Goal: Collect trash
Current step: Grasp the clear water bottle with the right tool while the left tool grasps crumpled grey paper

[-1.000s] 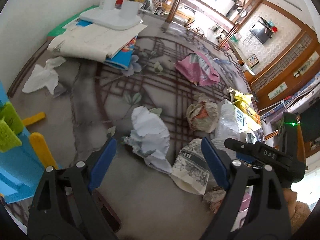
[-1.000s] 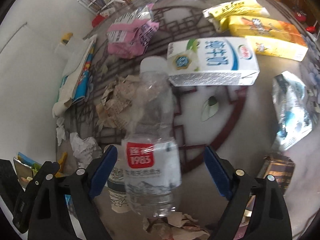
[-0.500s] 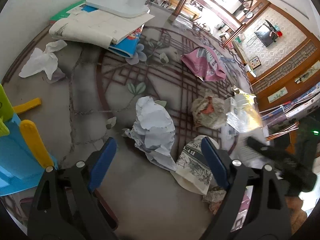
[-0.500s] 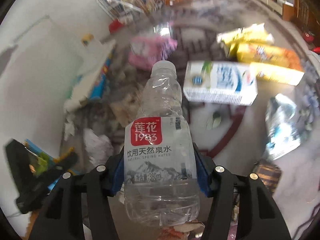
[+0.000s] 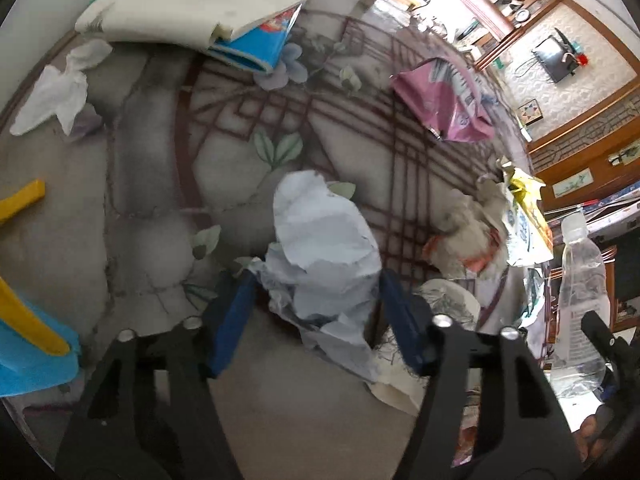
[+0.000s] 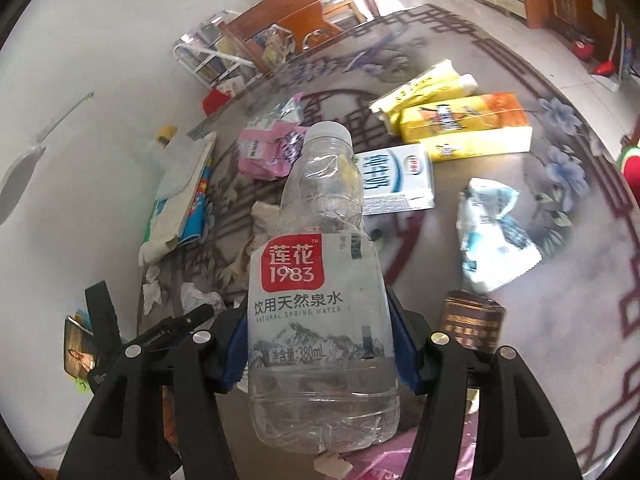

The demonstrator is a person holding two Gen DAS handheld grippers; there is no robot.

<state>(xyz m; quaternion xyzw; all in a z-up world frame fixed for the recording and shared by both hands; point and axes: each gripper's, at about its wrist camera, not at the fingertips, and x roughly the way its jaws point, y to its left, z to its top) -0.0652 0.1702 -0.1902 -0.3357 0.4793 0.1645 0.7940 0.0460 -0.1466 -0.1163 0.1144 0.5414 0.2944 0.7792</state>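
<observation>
My right gripper (image 6: 320, 344) is shut on a clear empty water bottle (image 6: 320, 320) with a red 1983 label, held upright above the table; the bottle also shows in the left wrist view (image 5: 580, 304). My left gripper (image 5: 316, 316) is low over the table, its blue fingers (image 5: 232, 320) closing on either side of a crumpled white paper (image 5: 324, 260), touching or nearly touching it. The paper lies on the patterned table (image 5: 160, 160). A patterned paper cup (image 5: 448, 304) lies just right of it.
A white tissue (image 5: 56, 92), pink wrapper (image 5: 444, 104), brown paper wad (image 5: 464, 236) and books (image 5: 200, 12) lie around. A milk carton (image 6: 396, 180), yellow cartons (image 6: 464, 128), foil bag (image 6: 492, 240) and brown box (image 6: 472, 324) lie farther out. A blue and yellow toy (image 5: 24, 320) is at left.
My right gripper closed on the water bottle and lifted it upright off the table. My left gripper moved forward and down over the crumpled paper, and its fingers narrowed around it.
</observation>
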